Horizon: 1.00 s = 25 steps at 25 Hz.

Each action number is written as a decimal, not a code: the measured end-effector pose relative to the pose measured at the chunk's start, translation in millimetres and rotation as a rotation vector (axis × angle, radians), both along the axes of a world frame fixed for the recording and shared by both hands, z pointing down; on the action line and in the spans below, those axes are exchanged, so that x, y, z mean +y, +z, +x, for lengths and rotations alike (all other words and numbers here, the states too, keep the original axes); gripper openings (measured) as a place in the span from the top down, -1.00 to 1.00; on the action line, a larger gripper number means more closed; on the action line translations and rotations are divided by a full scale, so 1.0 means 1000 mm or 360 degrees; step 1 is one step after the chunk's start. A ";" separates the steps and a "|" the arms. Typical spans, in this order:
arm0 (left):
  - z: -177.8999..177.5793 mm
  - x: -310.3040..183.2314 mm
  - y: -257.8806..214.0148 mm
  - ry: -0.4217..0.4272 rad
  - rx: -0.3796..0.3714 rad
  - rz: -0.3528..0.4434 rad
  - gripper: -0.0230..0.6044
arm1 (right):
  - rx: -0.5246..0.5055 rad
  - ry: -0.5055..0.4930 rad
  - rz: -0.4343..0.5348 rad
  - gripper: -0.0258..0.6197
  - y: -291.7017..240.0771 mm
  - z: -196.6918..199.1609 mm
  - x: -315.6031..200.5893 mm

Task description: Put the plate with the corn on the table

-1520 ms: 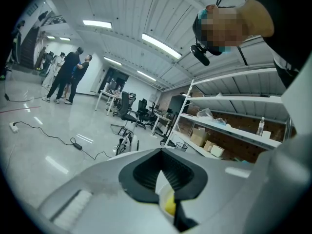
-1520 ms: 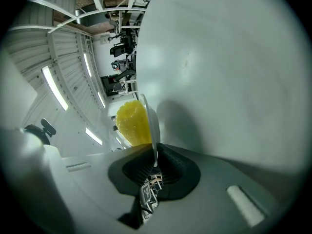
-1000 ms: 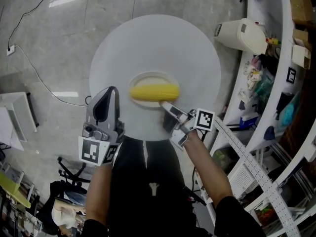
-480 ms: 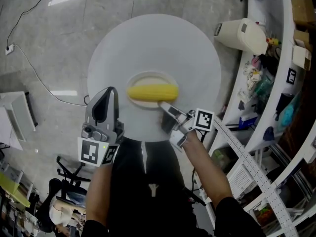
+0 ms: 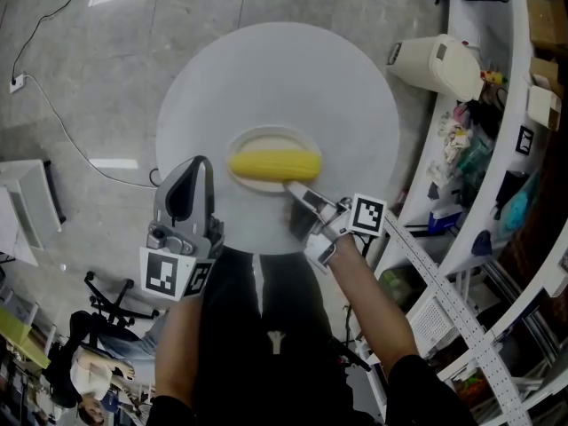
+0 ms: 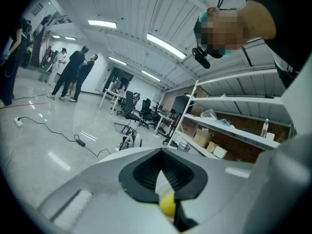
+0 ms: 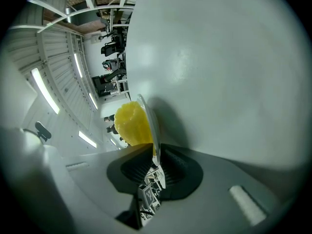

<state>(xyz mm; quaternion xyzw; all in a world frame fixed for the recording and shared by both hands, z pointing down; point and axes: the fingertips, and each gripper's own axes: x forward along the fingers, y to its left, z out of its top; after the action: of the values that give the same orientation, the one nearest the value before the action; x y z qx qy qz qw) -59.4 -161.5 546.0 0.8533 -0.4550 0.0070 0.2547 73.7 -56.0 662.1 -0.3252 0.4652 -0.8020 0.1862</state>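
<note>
A yellow corn cob lies on a pale plate in the middle of the round white table. My right gripper is at the plate's near right rim. In the right gripper view the thin plate rim runs between the jaws with the corn just beyond. The jaws have just been opening and now stand a little apart around the rim. My left gripper hovers over the table's near left edge, shut and empty. Its own view shows a bit of corn through the jaw hollow.
A white bin stands on the floor right of the table, with curved shelving full of items beyond it. A cable trails over the glossy floor at the left. Office chairs and people are further off.
</note>
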 end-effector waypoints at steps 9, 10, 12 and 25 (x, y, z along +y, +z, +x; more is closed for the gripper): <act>-0.008 0.013 0.002 -0.0027 0.0015 -0.0007 0.91 | -0.0004 -0.0031 0.0010 0.67 -0.002 -0.005 0.011; -0.007 0.010 0.003 -0.0022 0.0014 -0.0010 0.91 | -0.0005 -0.0027 0.0010 0.66 -0.001 -0.004 0.008; -0.005 0.008 0.004 -0.0015 0.0014 -0.0013 0.91 | -0.0005 -0.0020 0.0012 0.66 0.000 -0.004 0.006; -0.011 0.015 0.005 -0.0032 0.0022 -0.0014 0.91 | 0.0022 -0.0082 -0.0009 0.57 0.001 -0.006 0.015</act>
<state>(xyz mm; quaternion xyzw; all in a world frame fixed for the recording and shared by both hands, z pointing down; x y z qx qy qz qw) -70.6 -146.6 550.6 0.8476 -0.4616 0.0005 0.2619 67.8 -40.6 663.6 -0.3191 0.4725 -0.8055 0.1615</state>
